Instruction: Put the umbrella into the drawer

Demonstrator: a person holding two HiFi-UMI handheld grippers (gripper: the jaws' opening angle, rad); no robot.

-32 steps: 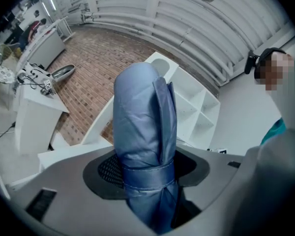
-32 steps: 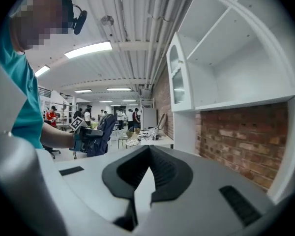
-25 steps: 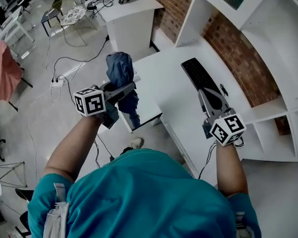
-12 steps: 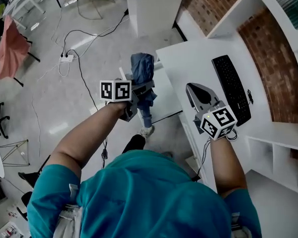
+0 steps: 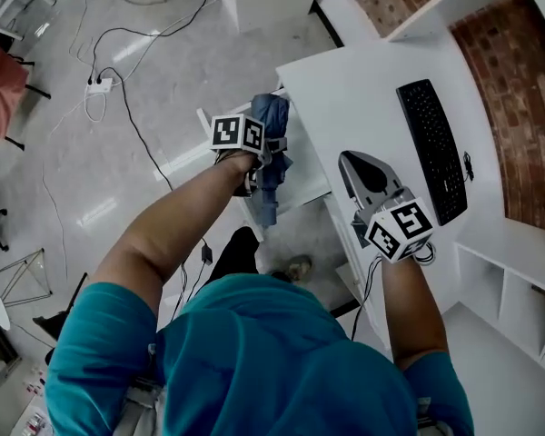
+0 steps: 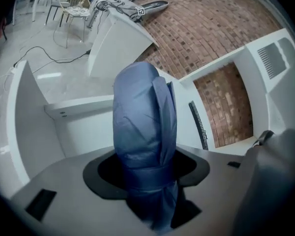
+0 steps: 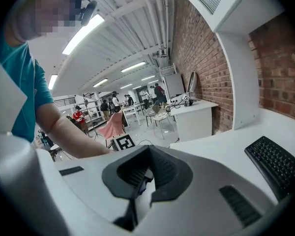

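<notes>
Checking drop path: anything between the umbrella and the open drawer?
Nothing visible. The umbrella, held in the left gripper's jaws, is over the open drawer; what shows of the drawer's inside is bare, though the umbrella hides part of it.

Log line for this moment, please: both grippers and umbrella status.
left gripper: shut on umbrella, at open drawer | right gripper: shut, empty, over desk | status: umbrella not yet in drawer

Left gripper [image 5: 264,158] pointing down, fingers [image 6: 104,172] clamping umbrella [image 5: 272,116], right gripper [image 5: 347,160] closed, empty
</notes>
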